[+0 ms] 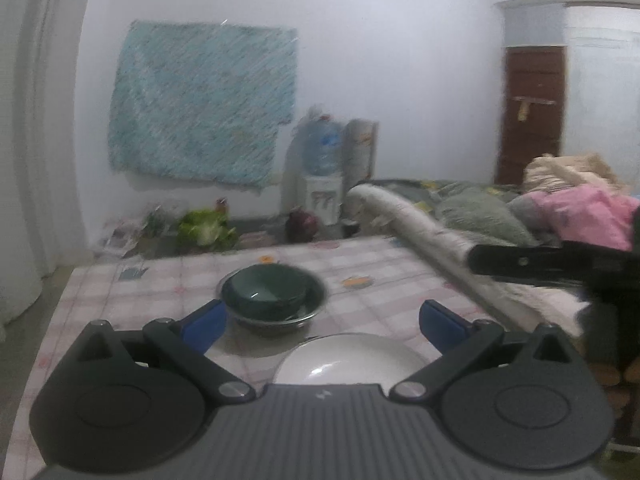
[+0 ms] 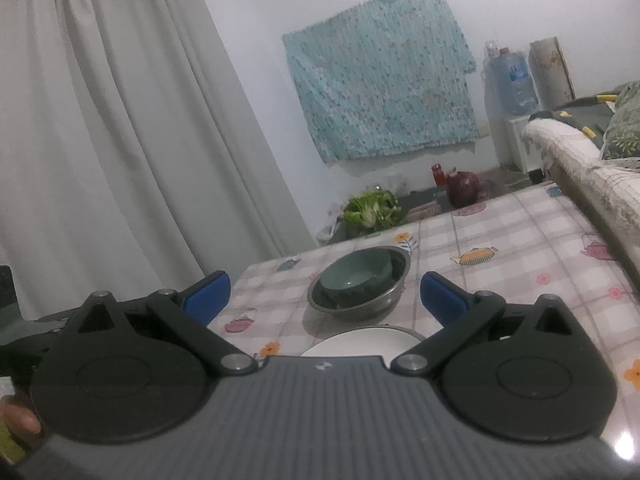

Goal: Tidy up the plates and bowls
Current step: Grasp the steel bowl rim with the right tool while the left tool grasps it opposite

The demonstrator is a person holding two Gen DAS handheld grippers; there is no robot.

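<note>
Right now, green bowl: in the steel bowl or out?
In. The green bowl sits nested inside the steel bowl, upright, in both views.

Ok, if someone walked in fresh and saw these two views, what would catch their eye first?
Probably the dark green bowl nested inside a metal bowl in the middle of the checked tablecloth, with a white plate just nearer the camera. Both blue-padded tools, the left tool and the right tool, are open and empty. Behind, a turquoise cloth hangs on the wall.
</note>
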